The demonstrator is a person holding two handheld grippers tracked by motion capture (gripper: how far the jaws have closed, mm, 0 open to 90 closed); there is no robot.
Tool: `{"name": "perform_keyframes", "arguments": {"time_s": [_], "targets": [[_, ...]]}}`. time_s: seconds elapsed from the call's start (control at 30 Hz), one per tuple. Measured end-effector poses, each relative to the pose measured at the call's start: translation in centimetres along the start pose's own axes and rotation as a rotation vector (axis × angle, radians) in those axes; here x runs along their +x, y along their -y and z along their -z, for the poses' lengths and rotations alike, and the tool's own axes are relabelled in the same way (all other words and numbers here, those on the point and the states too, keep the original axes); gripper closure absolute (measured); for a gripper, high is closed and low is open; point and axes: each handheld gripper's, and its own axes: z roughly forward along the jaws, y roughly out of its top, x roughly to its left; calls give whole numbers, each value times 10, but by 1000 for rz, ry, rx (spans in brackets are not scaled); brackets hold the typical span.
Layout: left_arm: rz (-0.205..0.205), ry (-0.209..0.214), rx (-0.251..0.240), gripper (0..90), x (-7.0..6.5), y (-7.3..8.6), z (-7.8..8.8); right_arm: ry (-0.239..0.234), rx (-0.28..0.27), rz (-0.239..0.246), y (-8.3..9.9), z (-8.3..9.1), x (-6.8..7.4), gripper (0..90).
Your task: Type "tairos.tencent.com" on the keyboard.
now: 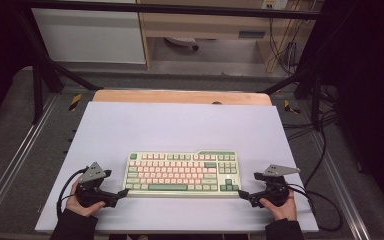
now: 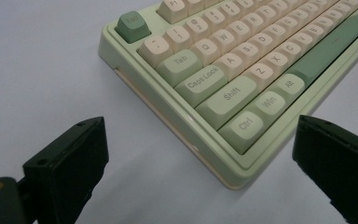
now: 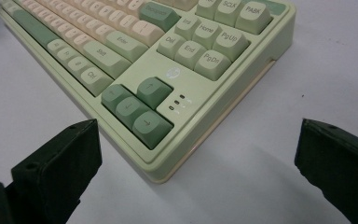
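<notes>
Currently approach step: left gripper (image 1: 122, 192) and right gripper (image 1: 241, 193), both released, flank the keyboard (image 1: 181, 173) near corners. Next, each likely needs to close on its corner.

Your worktop (image 1: 180, 127) carries a pale lavender mat; bare wood strip (image 1: 180, 96) at far edge. Cables (image 1: 285, 50) hang far right; white cabinet (image 1: 90, 35) far left.

Two black jaws of the left tool (image 2: 200, 158) stand wide apart, flanking the near corner of a pale green and cream plastic keyboard (image 2: 242, 70) lying on a white counter (image 2: 42, 70), not touching it.
</notes>
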Motion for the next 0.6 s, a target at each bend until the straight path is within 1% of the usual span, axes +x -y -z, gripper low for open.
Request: {"name": "perform_keyframes", "arguments": {"time_s": [0.6], "targets": [[-5,3,-2,35,-2,-3,1,-3,-5,-2,-1,2,0,11]]}}
